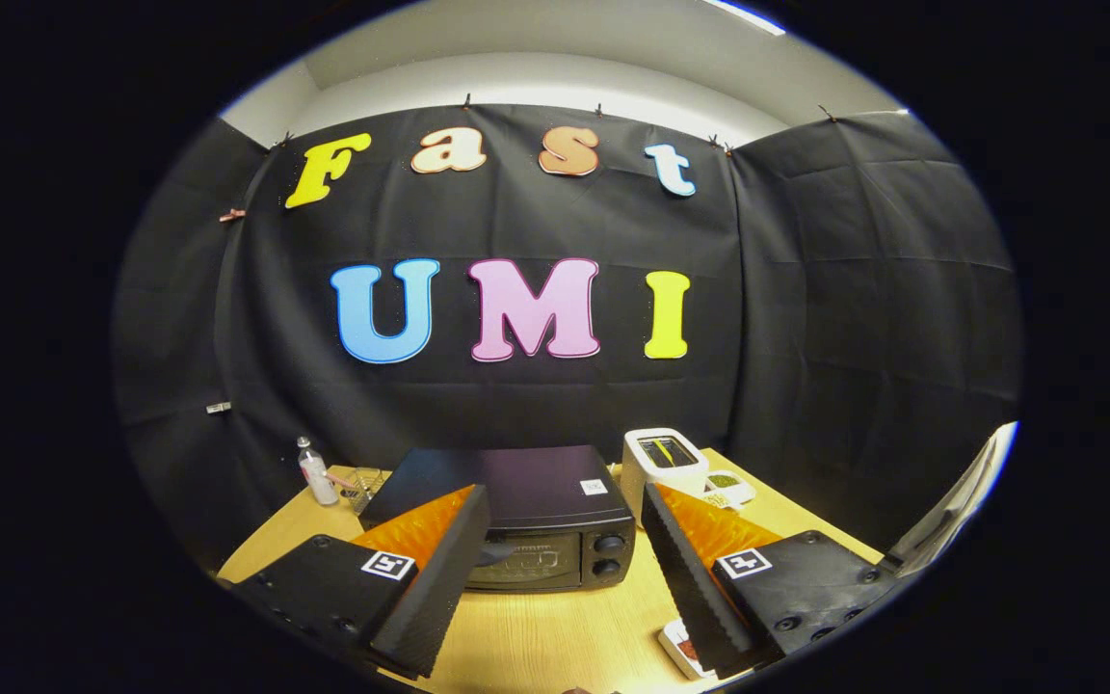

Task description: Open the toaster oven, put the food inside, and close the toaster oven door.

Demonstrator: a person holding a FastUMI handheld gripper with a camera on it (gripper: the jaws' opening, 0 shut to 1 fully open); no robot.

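Beyond the gripper (555, 569), whose fingers stand wide apart and empty, the black box-shaped toaster oven (536, 520) sits door-shut on the wooden table (555, 636), directly ahead, long axis left-right.

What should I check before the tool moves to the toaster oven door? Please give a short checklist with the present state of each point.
1. Toaster oven door is shut, so opening comes first: ok.
2. Tool fingers are spread and hold nothing: ok.
3. Path from the fingers to the oven front over the wooden table is free of objects: ok.
4. Door handle position: cannot tell, the left finger covers part of the front.
5. White toaster stands close beside the oven's right side, apart from the door: ok.
6. Food ready: cannot tell; a small tray shows partly by the right finger.
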